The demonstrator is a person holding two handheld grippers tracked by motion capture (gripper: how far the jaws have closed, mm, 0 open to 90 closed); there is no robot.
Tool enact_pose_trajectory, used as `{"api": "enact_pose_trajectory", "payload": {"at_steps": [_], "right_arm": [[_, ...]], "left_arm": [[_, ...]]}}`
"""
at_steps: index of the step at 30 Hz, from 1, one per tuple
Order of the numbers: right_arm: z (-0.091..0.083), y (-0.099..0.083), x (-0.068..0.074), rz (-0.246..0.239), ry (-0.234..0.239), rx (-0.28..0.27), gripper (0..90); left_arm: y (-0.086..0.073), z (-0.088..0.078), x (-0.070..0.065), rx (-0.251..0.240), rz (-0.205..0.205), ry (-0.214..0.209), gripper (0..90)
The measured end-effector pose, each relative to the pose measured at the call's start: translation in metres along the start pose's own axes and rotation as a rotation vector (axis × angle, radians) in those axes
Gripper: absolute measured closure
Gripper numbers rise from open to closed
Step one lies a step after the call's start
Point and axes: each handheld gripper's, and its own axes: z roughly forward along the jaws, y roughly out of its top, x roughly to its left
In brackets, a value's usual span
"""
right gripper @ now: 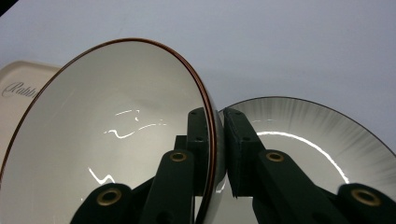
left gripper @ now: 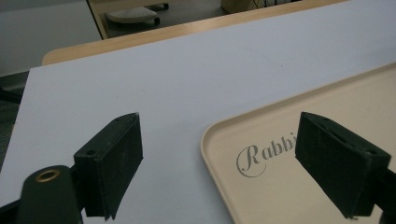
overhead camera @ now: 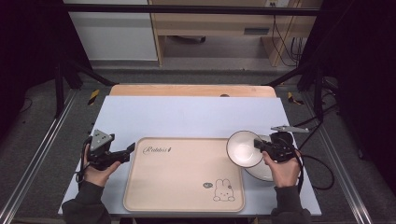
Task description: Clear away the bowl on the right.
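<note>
Two claws: right claw [right gripper: 219,149] pinches a glossy round bowl's [overhead camera: 243,148] rim; left claw [left gripper: 233,163] gapes.

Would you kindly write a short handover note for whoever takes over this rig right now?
Right tool: shut on the rim of the white bowl, held tilted and lifted over the right edge of the beige tray.
Left tool: open, holding nothing, hovering at the tray's left edge near the printed word.
A second bowl sits on the white mat, right of the tray, under the right hand.
Done: first bowl picked up.
Left, probably: set it on the tray, then fetch the second bowl; nothing is on the tray yet.
</note>
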Motion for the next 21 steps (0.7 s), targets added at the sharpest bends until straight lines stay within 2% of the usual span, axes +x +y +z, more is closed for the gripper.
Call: {"api": "enact_pose_trajectory", "payload": {"at_steps": [21], "right_arm": [[0.006,0.012,0.028,-0.063,0.032,0.012,81.2]], "left_arm": [[0.002,-0.003,-0.001,-0.008,0.0,-0.004,14.9]]}}
